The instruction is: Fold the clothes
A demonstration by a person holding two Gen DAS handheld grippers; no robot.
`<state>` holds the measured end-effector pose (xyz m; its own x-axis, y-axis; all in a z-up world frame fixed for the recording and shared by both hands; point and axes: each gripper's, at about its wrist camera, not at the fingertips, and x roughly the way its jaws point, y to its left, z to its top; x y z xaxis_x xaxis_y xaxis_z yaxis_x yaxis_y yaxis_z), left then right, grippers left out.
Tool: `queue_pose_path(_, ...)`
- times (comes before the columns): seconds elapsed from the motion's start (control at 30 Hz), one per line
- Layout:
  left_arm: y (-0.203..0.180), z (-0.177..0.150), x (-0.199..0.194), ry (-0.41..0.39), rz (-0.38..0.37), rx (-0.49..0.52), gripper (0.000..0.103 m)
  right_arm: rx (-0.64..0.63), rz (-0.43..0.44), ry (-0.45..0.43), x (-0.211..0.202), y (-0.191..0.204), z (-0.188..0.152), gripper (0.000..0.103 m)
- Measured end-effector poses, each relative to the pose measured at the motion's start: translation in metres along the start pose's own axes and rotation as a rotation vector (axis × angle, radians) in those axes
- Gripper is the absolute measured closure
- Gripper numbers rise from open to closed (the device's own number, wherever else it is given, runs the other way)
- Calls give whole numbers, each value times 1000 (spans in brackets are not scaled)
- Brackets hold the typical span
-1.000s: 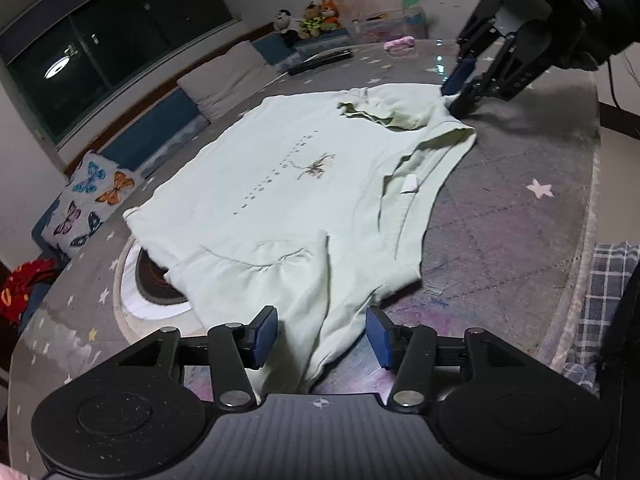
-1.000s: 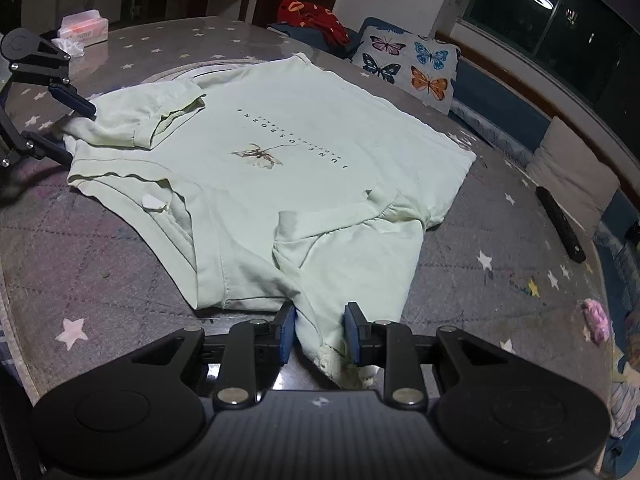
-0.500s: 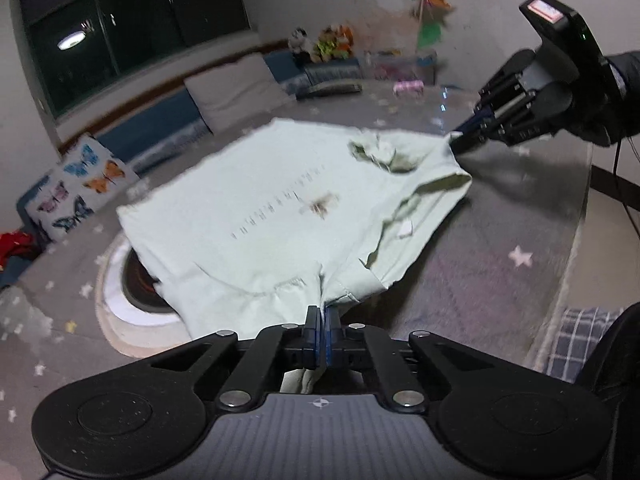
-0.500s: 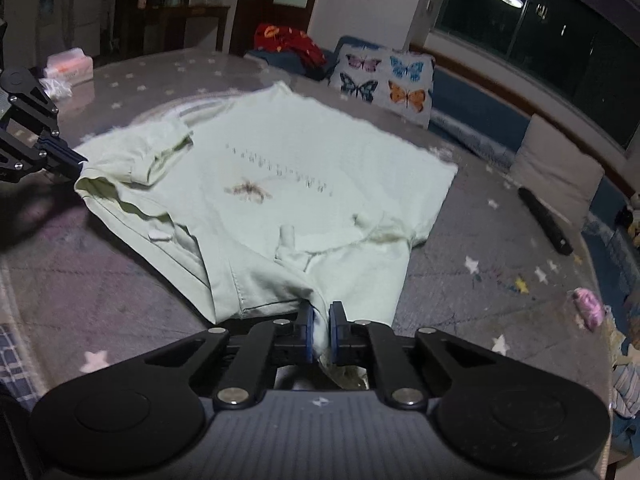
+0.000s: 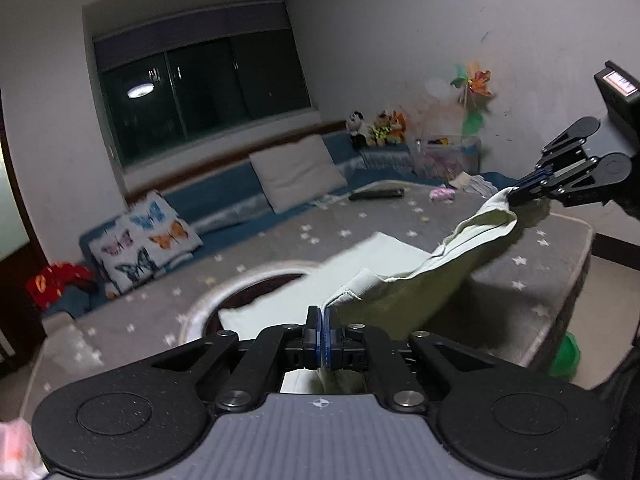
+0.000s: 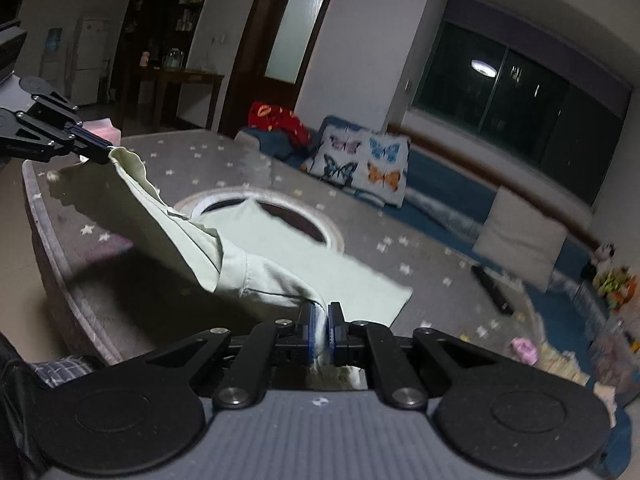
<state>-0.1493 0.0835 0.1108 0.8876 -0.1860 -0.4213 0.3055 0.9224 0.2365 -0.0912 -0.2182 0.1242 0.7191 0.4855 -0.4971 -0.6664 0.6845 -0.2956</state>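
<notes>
A pale green T-shirt (image 5: 420,276) hangs stretched between my two grippers above the grey star-patterned table (image 5: 280,248). My left gripper (image 5: 322,336) is shut on one end of the shirt's raised edge, cloth pinched between its blue pads. The right gripper (image 5: 516,196), at the upper right in the left wrist view, grips the other end. In the right wrist view the right gripper (image 6: 320,334) is shut on the shirt (image 6: 172,232), and the left gripper (image 6: 102,154) holds the far corner. The rest of the shirt still lies on the table (image 6: 420,248).
A white ring (image 5: 224,292) is set into the tabletop under the shirt. A black remote (image 5: 376,194) and a pink item (image 5: 442,193) lie at the far side. A butterfly cushion (image 5: 144,236) and grey pillow (image 5: 298,178) sit on the bench behind.
Both grippers shut on the shirt's near edge, then rose, lifting that edge off the table. The shirt, flat before, now hangs taut between them.
</notes>
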Motion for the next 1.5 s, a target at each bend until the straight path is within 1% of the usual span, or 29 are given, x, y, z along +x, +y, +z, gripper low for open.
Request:
queue_pose_path(0.13, 11, 12, 32, 0, 37, 15, 101, -27, -16, -12, 14, -11, 14, 98)
queue_pose_path(0.27, 32, 27, 80, 22, 54, -13, 101, -41, -15, 6, 50, -29, 34, 98)
queue_pose_path(0.43, 64, 41, 150, 72, 85, -34, 101, -47, -8, 43, 116, -60, 60, 98)
queue_pose_path(0.5, 76, 44, 179, 102, 95, -47, 101, -43, -3, 70, 146, -69, 66, 98)
queue_pose_path(0.57, 88, 46, 207, 133, 89, -62, 101, -40, 0, 102, 178, -78, 70, 98)
queue_pose_path(0.7, 102, 37, 257, 199, 86, -73, 101, 4, 14, 161, 236, -91, 63, 98)
queue_pose_path(0.8, 112, 26, 290, 248, 89, -109, 100, 66, 21, 192, 269, -99, 50, 98)
queue_pose_path(0.87, 117, 16, 308, 282, 84, -150, 98, 134, 21, 210, 290, -104, 38, 92)
queue_pose_path(0.93, 120, 8, 319, 302, 83, -183, 96, 213, 32, 227, 304, -112, 26, 91)
queue_pose_path(0.97, 121, 4, 321, 307, 79, -196, 95, 248, 36, 231, 308, -115, 22, 86)
queue_pose_path(1.0, 122, 2, 321, 305, 79, -204, 94, 268, 35, 227, 309, -119, 19, 85)
queue_pose_path(1.03, 123, 1, 320, 301, 83, -208, 91, 276, 34, 222, 310, -120, 17, 83)
queue_pose_path(1.07, 124, 2, 316, 291, 94, -213, 83, 283, 33, 213, 307, -123, 16, 78)
queue_pose_path(1.1, 126, 3, 312, 281, 105, -219, 77, 290, 31, 204, 304, -125, 15, 74)
queue_pose_path(1.13, 127, 4, 309, 270, 116, -224, 67, 297, 29, 196, 301, -127, 15, 69)
queue_pose_path(1.17, 129, 5, 305, 260, 127, -231, 63, 306, 23, 186, 298, -130, 17, 69)
queue_pose_path(1.3, 143, 15, 290, 232, 162, -274, 55, 379, 3, 178, 295, -140, 21, 69)
queue_pose_path(1.37, 146, 18, 278, 216, 167, -281, 48, 397, 14, 178, 291, -138, 22, 69)
queue_pose_path(1.4, 145, 19, 271, 210, 169, -280, 46, 401, 21, 178, 289, -136, 22, 70)
queue_pose_path(1.5, 142, 19, 249, 203, 165, -276, 38, 382, 86, 194, 289, -122, 22, 71)
